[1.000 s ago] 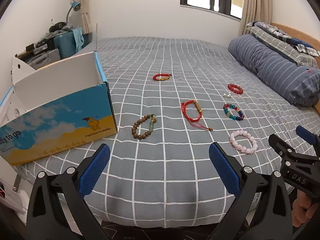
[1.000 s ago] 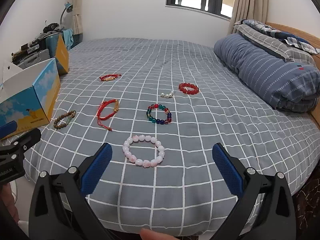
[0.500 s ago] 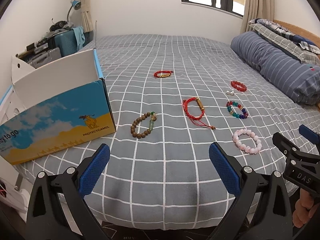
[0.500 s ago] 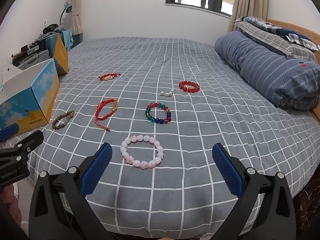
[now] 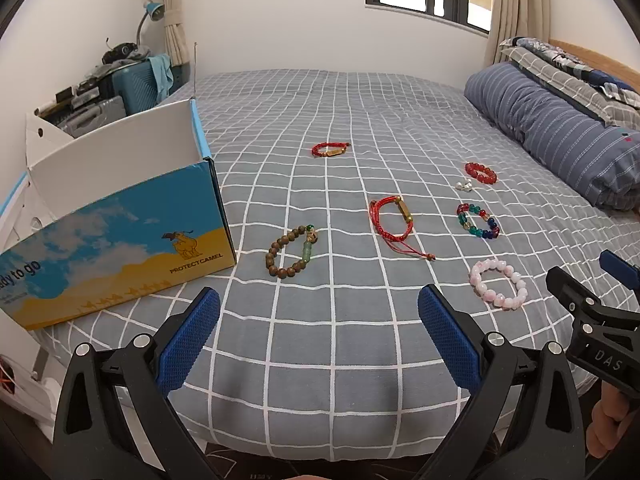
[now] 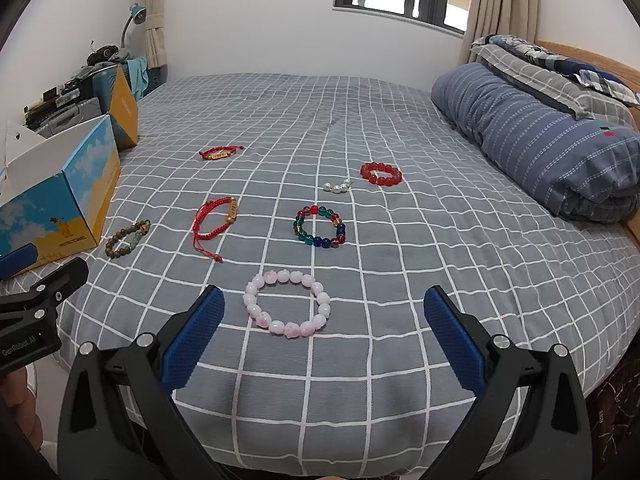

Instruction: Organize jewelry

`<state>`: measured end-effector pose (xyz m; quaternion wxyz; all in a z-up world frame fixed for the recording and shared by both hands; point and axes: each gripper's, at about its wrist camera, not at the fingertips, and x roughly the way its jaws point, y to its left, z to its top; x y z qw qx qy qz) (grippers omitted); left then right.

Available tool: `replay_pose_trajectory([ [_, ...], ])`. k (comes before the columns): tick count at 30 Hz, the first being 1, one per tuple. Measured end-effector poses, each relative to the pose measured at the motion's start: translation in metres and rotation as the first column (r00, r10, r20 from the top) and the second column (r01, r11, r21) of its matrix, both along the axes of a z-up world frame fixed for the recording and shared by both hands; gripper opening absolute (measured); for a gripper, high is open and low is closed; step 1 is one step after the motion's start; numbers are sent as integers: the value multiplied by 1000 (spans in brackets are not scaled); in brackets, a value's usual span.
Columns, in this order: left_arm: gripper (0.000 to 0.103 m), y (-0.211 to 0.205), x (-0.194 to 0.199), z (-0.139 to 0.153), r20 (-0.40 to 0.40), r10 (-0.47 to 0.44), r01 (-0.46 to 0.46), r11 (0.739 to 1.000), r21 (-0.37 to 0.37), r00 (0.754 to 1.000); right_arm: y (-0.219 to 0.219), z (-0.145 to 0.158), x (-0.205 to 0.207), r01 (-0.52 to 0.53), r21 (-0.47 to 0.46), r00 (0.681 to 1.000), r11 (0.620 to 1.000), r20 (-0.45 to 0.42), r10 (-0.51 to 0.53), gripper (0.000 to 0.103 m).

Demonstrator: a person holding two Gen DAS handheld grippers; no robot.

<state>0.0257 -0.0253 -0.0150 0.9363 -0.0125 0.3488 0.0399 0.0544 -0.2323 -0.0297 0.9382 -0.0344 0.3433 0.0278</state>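
Several bracelets lie on the grey checked bed (image 5: pixel 320 344). A brown wooden bead bracelet (image 5: pixel 291 253) lies beside an open blue and yellow cardboard box (image 5: pixel 116 224). A red cord bracelet (image 5: pixel 391 220), a multicolour bead bracelet (image 5: pixel 478 221) and a pink bead bracelet (image 6: pixel 286 303) lie further right. A red bead bracelet (image 6: pixel 380 174), small pearls (image 6: pixel 337 187) and a second red cord bracelet (image 6: pixel 219 153) lie further back. My left gripper (image 5: pixel 319 332) is open and empty, short of the brown bracelet. My right gripper (image 6: pixel 324 332) is open and empty, just short of the pink bracelet.
A rolled blue striped duvet (image 6: pixel 540 140) and pillows lie along the bed's right side. A suitcase and clutter (image 5: pixel 132 80) stand beyond the box at the left. The bed's front edge is right under both grippers.
Both grippers have moved slightly forward and lower toward the bed. Both stay open and nothing on the bed has moved.
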Motion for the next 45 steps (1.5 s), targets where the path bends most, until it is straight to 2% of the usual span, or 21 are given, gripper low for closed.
replay_pose_trajectory([
  [37, 97, -8, 5, 0, -28, -15, 15, 1000, 12, 999, -4, -1, 5, 3, 28, 1000, 1000, -21, -2, 96],
  [45, 97, -13, 17, 6, -37, -30, 31, 999, 15, 999, -9, 2, 11, 9, 26, 1000, 1000, -22, -9, 96],
])
